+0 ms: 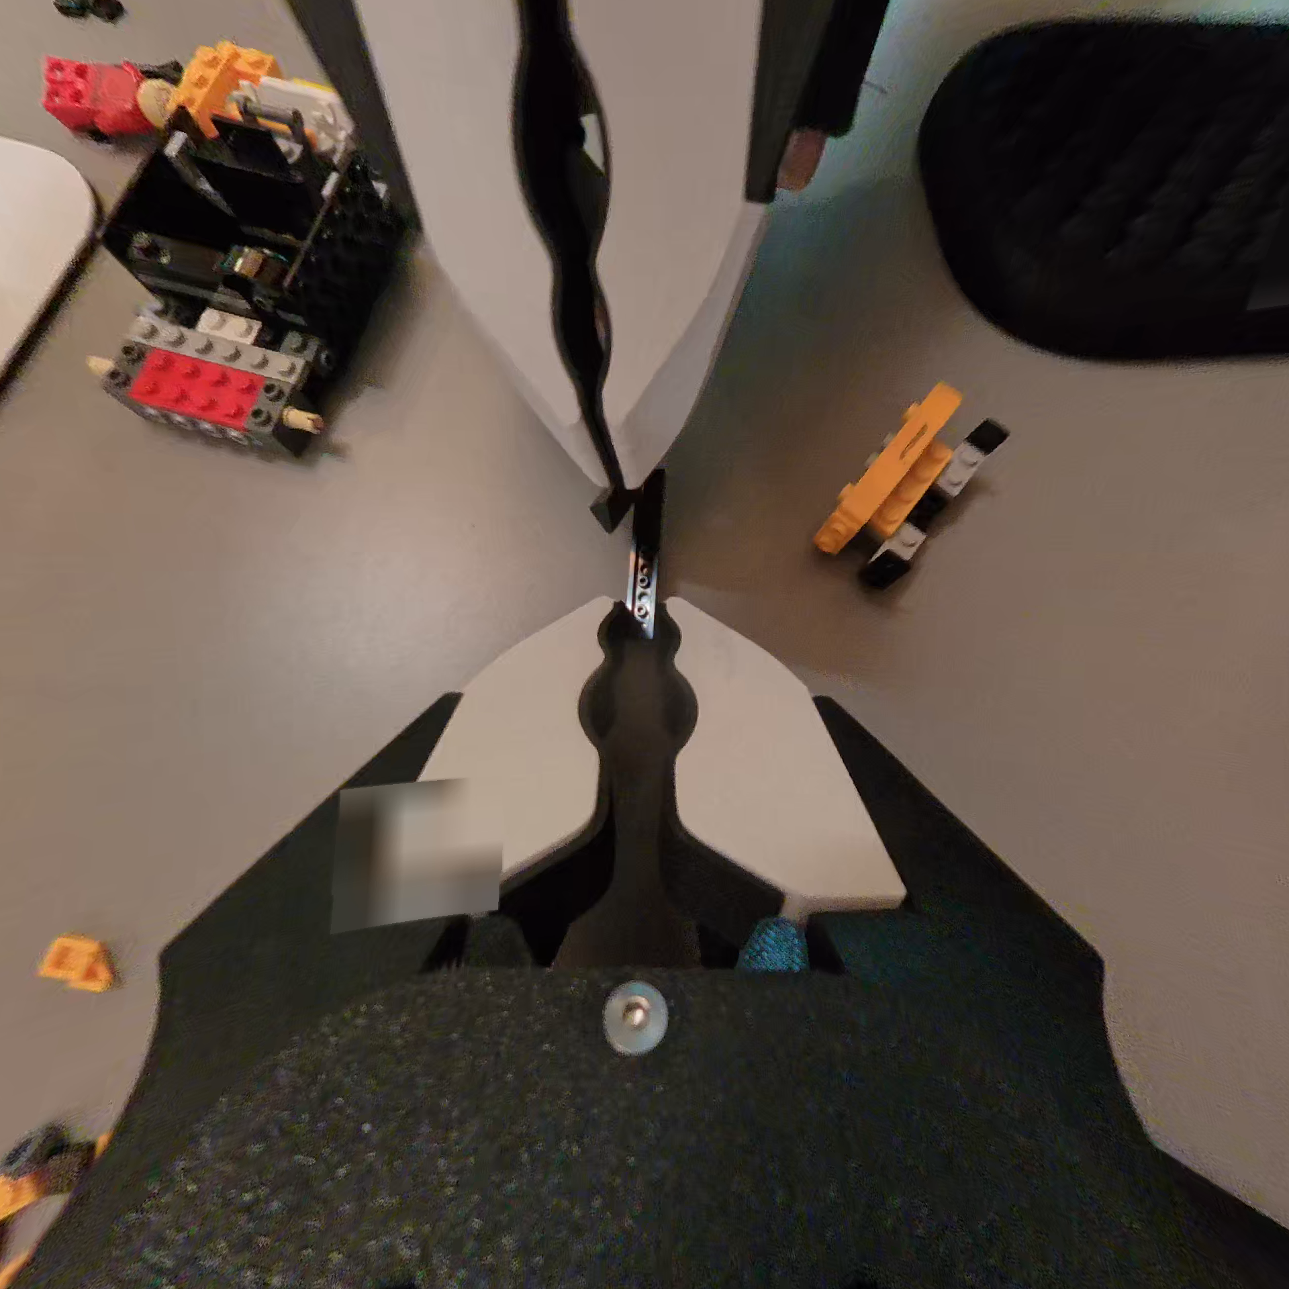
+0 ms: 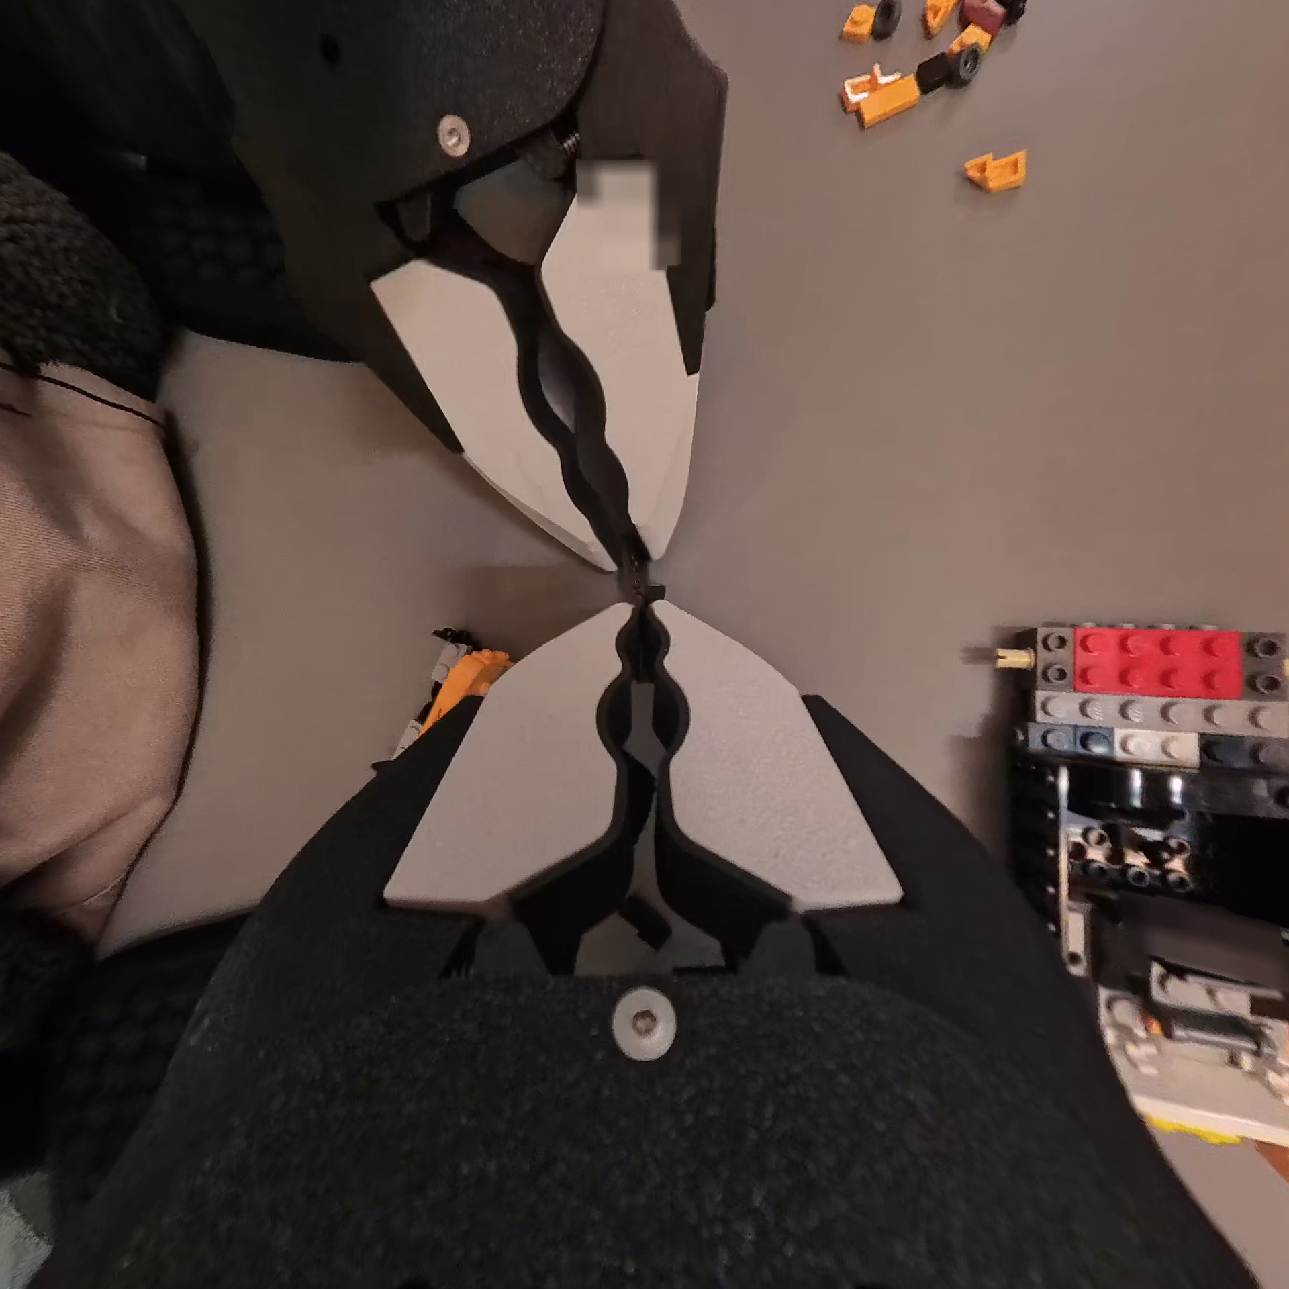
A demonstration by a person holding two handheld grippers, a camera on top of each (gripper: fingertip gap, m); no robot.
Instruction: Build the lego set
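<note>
A thin black plate with a row of holes (image 1: pixel 643 593) sits in the air over the grey table (image 1: pixel 349 593), caught between the two grippers where their tips meet. The left gripper (image 1: pixel 638 614) pinches its near end, its white fingers (image 1: pixel 530 753) pressed together on the strip. The right gripper (image 1: pixel 621 488) reaches in from the far side in the left wrist view and clamps a small black piece (image 1: pixel 645 509) at the plate's other end; in the right wrist view the same joint is only a tiny dark shape (image 2: pixel 638 582) between the opposing tips, so how the two pieces fit cannot be told. Off to one side stands the main build (image 1: pixel 223 279), a black frame over grey bricks with a red brick (image 1: pixel 199 390) on its low front step and tan pins sticking out at the sides. On the other side lies a small orange, grey and black sub-assembly (image 1: pixel 900 488), well apart from the plate. A single orange piece (image 1: pixel 73 962) rests alone near the left gripper's body, and a scatter of orange and black loose parts (image 2: pixel 914 70) lies farther off. A dark quilted sleeve (image 1: pixel 1116 188) shows at the edge.
</note>
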